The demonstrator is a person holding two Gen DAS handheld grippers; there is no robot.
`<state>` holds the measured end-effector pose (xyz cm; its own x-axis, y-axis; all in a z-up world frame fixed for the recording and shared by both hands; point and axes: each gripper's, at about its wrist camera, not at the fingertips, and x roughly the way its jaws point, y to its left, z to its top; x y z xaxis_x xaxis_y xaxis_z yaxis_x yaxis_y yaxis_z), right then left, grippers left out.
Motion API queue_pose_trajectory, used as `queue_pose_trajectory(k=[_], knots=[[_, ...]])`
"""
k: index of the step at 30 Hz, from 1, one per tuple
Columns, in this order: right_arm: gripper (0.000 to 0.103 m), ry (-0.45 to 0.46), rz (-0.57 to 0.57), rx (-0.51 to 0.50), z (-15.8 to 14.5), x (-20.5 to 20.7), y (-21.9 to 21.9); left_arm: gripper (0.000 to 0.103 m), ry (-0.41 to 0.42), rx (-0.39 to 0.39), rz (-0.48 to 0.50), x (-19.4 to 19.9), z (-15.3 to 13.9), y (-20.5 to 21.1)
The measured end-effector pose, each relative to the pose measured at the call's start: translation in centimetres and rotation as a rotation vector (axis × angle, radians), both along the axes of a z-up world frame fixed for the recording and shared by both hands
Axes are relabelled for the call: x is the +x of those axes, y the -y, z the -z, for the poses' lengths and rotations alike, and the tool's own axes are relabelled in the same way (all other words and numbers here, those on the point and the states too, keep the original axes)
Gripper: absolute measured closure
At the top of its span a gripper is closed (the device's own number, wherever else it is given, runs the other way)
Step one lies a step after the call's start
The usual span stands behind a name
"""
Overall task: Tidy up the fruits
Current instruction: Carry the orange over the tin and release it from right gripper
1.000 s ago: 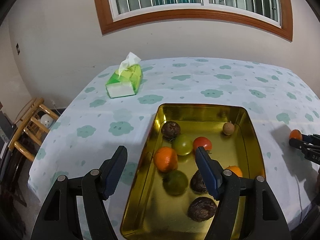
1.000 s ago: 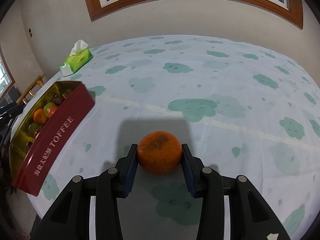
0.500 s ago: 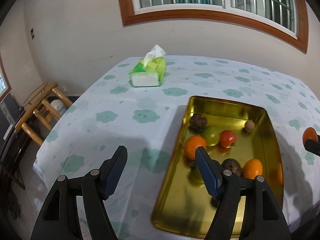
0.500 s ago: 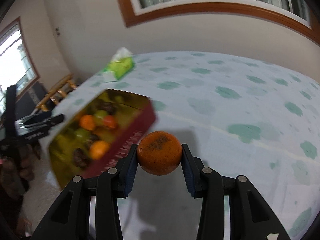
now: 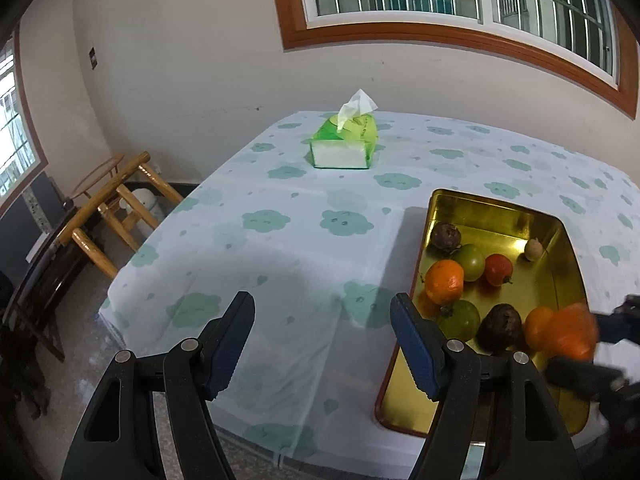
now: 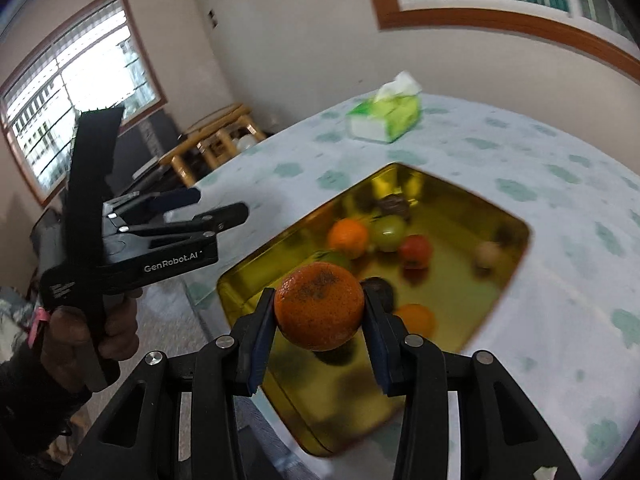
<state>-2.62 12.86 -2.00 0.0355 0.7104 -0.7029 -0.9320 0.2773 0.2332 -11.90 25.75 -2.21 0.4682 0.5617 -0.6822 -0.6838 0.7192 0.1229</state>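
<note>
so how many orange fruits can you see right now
3. One orange lies at the gold tin's left side, a second near its right wall, and the third is gripped in the right claw above the tin. Others may be hidden.

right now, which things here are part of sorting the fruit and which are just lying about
Part of the job:
- mandarin clamped in the right gripper
- gold tin with fruit in it
- left gripper, open and holding nothing

Just lying about:
- green tissue pack
- wooden stool beside the table
</note>
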Motion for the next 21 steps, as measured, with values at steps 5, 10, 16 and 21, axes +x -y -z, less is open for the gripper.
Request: queue_pose_trajectory(k=[5,10,16,21], knots=[[0.064,0.002,-0.051,-0.039,1.4,-1.5,-2.3,0.032,0.014,-0.020,-0.005,-0.4,0.0,-0.4],[0.064,0.002,-0.075,-0.067,2.3,-2.1,-4.1,0.032,0.024,-0.001,-0.008,-0.8,-0.2,-0.6],[0.064,-0.002,-0.072,-0.087,3.2,-2.3,-5.3,0.028,0.034,0.026,-0.018,-0.8,-0.3,-0.7],[0.064,-0.002,-0.070,-0.099,3.6,-2.6,-5.9,0.027,0.045,0.026,-0.010,-0.9,-0.2,-0.8]])
